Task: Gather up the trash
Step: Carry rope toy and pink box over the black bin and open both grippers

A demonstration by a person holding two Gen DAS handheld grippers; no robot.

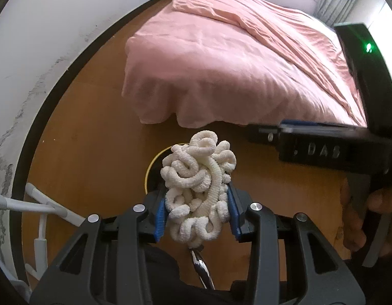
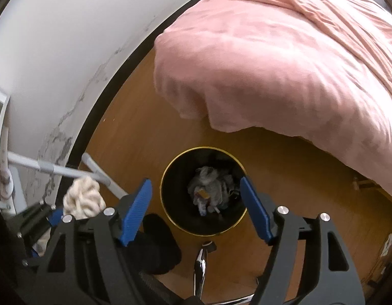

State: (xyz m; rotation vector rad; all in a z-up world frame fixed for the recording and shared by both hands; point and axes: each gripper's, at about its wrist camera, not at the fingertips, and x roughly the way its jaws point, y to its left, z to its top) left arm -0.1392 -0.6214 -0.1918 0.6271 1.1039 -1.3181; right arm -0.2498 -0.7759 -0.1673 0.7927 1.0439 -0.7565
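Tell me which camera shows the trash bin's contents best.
The right wrist view: it looks straight down into the trash bin, showing crumpled trash inside. In the left wrist view the held white wad hides all but the rim.

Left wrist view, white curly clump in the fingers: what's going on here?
A person is collecting trash with two hand-held grippers. The left hand-held gripper is shut on a white tangle of curly yarn-like cord, held above the floor near the black gold-rimmed trash bin. The right hand-held gripper is open and empty over the bin, which already holds trash. A pink-covered bed stands behind.
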